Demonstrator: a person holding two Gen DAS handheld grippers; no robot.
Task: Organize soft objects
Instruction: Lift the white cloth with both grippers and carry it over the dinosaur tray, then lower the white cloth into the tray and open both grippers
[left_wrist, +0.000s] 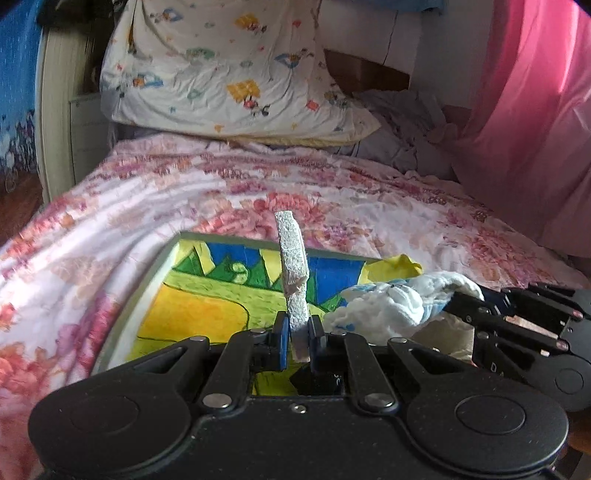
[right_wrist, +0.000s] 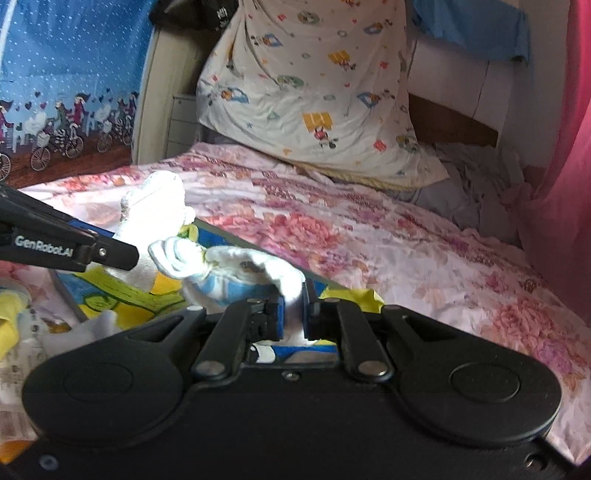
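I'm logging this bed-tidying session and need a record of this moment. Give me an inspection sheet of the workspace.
Surface: bed under a pink floral bedspread, with a colourful painted flat board lying on it.
Job's things: white textured cloth strip; white bundled cloth with blue trim.
Clutter: yellow fabric at the board's far edge; crumpled grey-white linen.
Grippers: left gripper shut on the strip, which sticks up; right gripper shut on the bundle.
Cables: nothing seen.
Surroundings: cartoon-print white pillow upright at the headboard; pink curtain; blue wall hanging with cyclists.
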